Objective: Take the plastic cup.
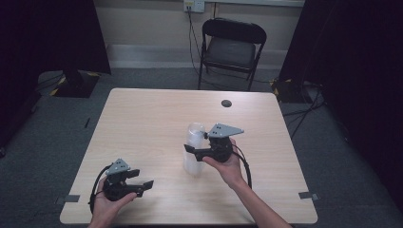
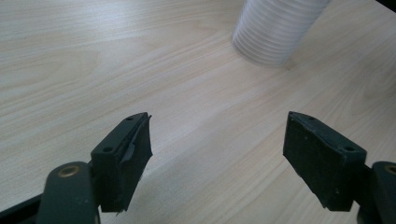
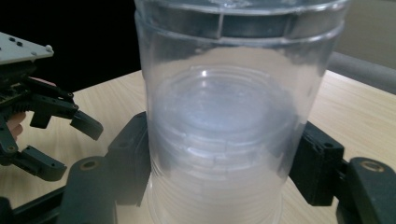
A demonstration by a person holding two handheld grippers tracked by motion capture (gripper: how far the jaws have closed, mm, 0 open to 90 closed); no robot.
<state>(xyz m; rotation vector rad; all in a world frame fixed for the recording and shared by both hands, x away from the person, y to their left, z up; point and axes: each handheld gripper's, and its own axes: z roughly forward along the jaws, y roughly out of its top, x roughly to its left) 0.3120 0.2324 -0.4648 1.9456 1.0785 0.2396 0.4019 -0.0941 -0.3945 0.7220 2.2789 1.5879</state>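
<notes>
We've got the right gripper (image 1: 196,151) clamped on the clear cup stack (image 1: 194,151). Our left gripper (image 1: 144,186) sits on the table (image 1: 152,114), jaws apart

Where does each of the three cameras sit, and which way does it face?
High view: above the person's side, facing forward and down on the table; forearms, left gripper, right gripper.
Left gripper view: on that gripper, along its open jaws toward the stack of clear cups.
Right gripper view: jaws clamping the stack.
All share the stack.
</notes>
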